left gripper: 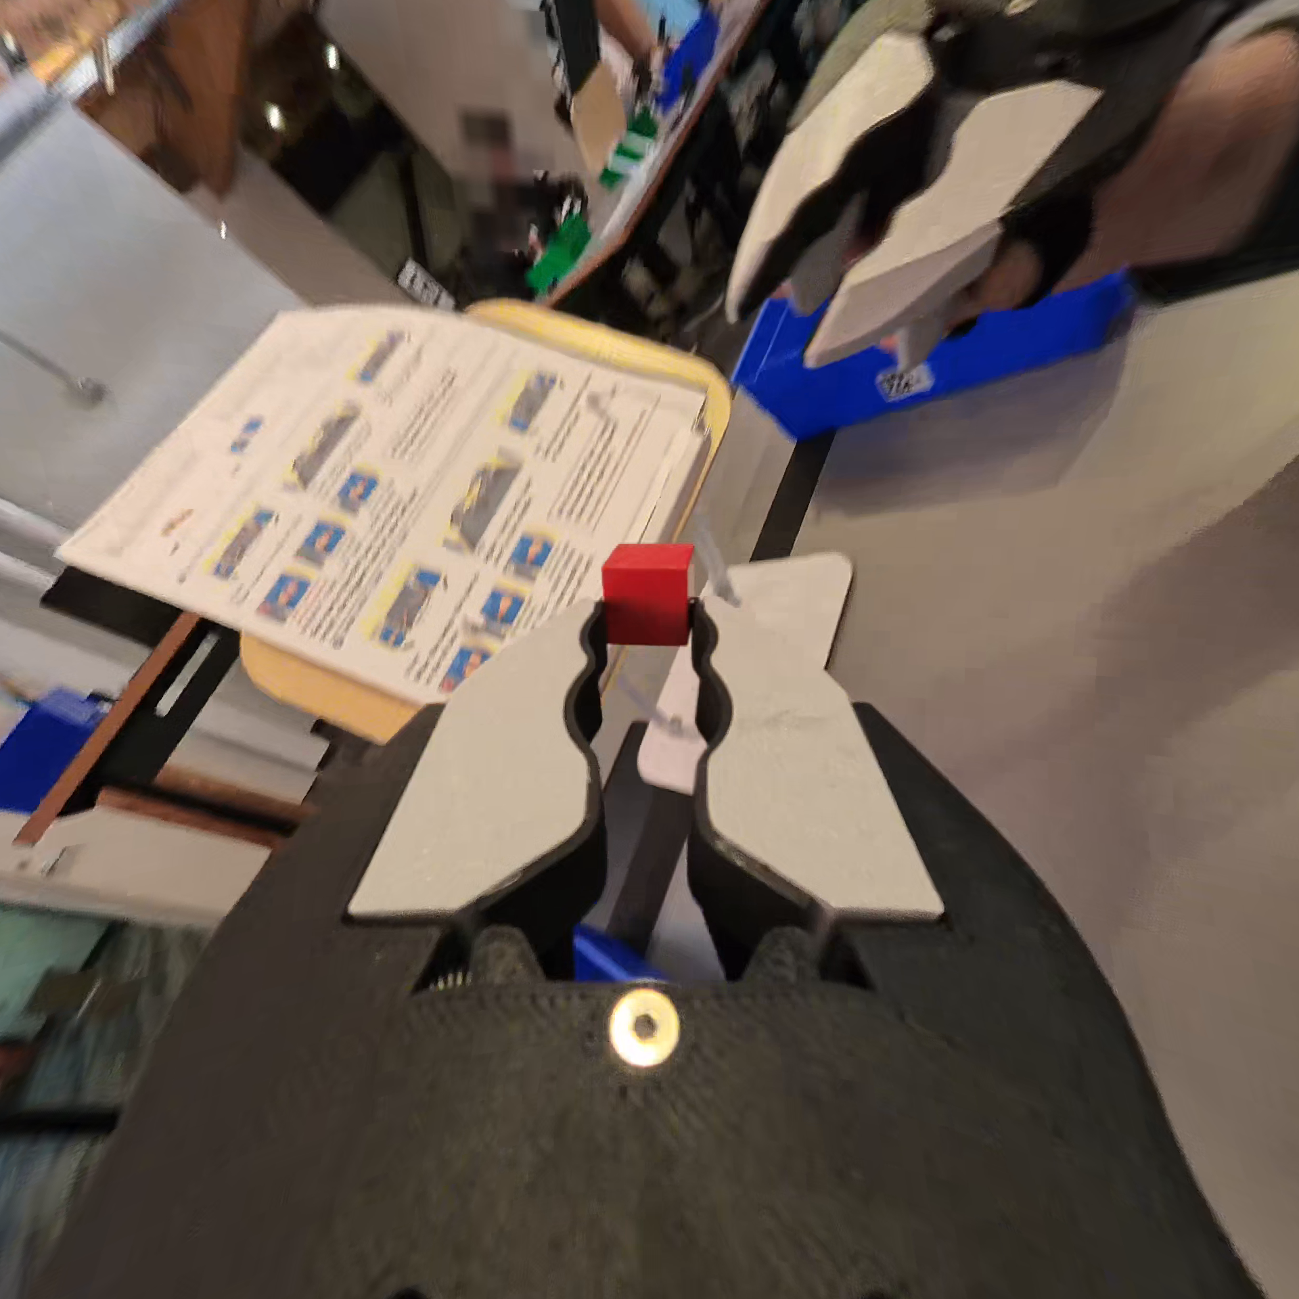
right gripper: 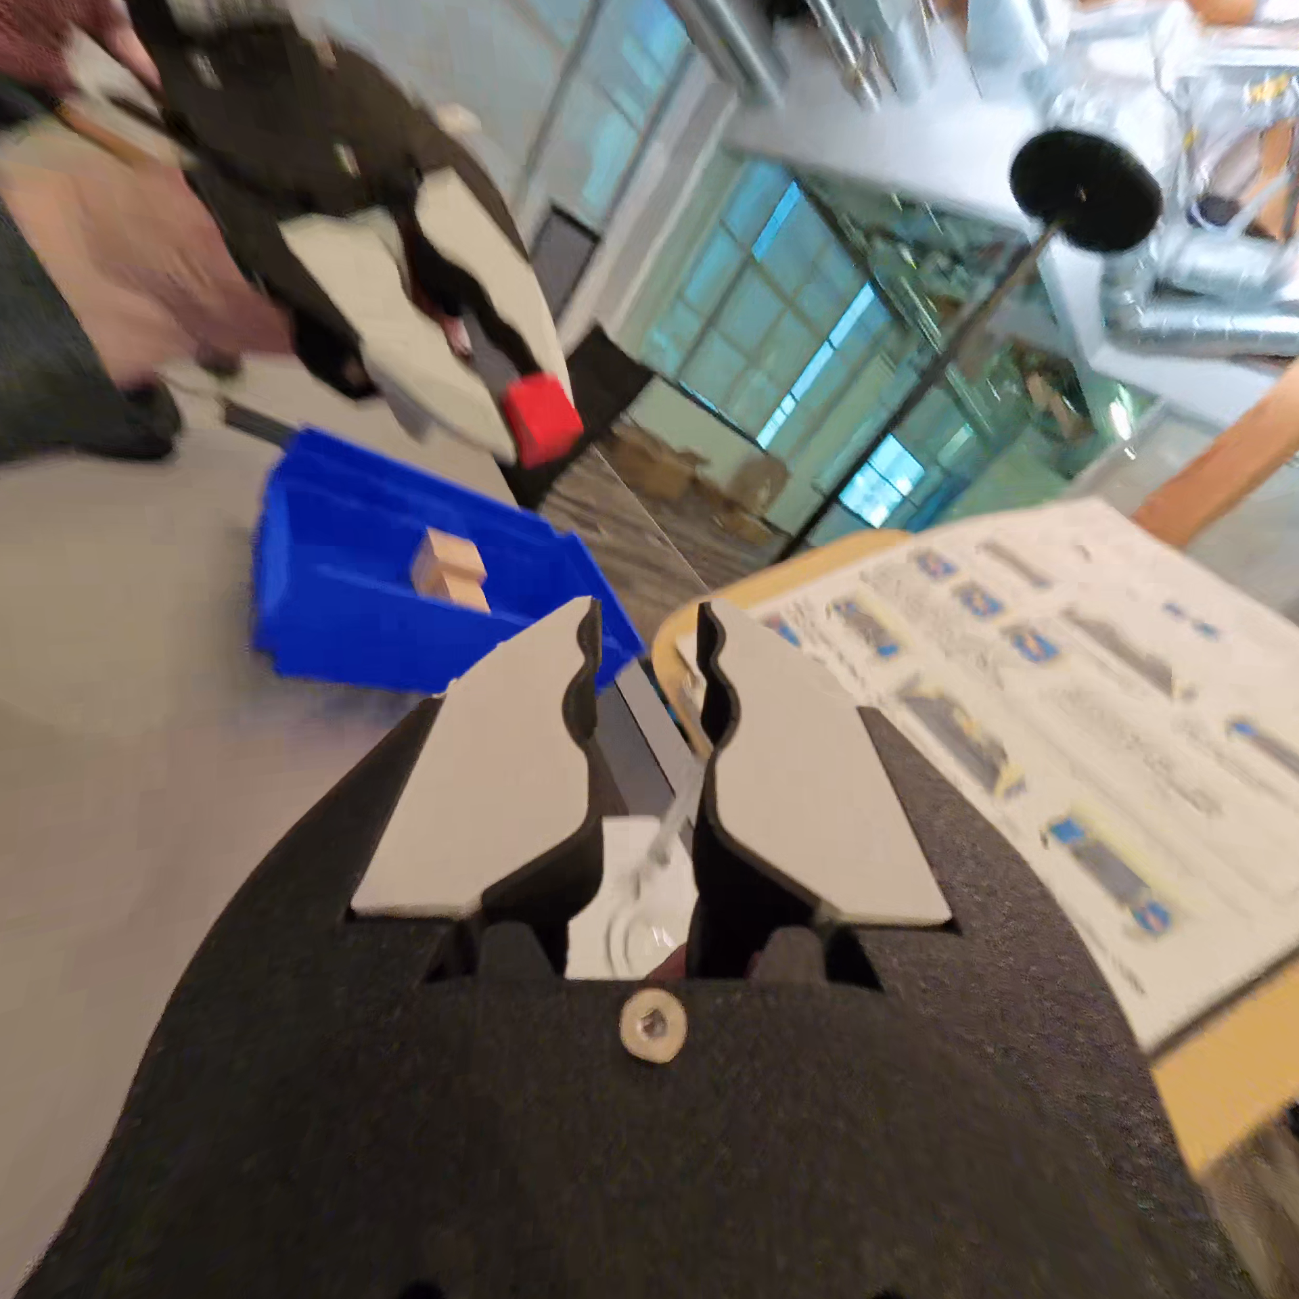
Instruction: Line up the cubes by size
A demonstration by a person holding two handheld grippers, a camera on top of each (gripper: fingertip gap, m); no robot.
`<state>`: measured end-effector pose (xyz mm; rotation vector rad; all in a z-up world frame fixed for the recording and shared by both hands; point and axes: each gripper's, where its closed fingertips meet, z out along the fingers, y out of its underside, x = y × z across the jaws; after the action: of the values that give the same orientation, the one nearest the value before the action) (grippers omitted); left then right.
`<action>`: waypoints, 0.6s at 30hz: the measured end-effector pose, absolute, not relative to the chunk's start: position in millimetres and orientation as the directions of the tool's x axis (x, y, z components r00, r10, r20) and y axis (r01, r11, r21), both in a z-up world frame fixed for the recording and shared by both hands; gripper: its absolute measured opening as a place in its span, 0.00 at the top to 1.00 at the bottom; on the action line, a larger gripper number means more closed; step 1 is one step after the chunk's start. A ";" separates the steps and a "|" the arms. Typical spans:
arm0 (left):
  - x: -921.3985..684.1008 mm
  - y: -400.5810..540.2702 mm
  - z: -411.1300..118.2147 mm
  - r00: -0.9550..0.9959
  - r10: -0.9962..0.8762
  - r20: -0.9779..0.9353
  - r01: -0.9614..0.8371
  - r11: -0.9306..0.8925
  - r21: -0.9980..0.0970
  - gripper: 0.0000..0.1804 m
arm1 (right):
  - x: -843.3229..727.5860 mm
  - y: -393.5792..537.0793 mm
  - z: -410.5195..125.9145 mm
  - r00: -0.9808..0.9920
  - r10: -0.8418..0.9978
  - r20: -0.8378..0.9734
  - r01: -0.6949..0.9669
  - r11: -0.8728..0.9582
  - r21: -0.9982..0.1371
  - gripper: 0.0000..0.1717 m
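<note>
red cube [left gripper: 647,594] is clamped at the fingertips of your left gripper [left gripper: 648,618], held in the air above the table. your right gripper [right gripper: 650,632] stands part open, bare. two wooden cubes [right gripper: 450,573] lie in the blue bin [right gripper: 330,618].

Even, bright indoor light; daylight via windows [right gripper: 794,330] in bkgd. Heavy motion blur both views: printed sheet [left gripper: 422,492], blue bin [right gripper: 393,569] smeared. Fisheye bends edges. Soft shadows on worktop [left gripper: 1054,632]; screw [left gripper: 644,1028] glints.
</note>
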<state>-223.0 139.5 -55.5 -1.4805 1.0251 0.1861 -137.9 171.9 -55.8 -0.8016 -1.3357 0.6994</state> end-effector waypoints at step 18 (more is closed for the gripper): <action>-130.8 134.7 -36.4 0.467 -0.620 -0.631 -0.533 0.372 -0.760 0.88 | -108.2 114.9 -9.1 -0.091 0.776 0.624 -0.236 0.592 -0.771 0.82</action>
<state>-130.8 134.7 -36.4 -1.2710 1.1712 -0.0758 -108.2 114.9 -9.1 -0.4946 -1.4221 0.9045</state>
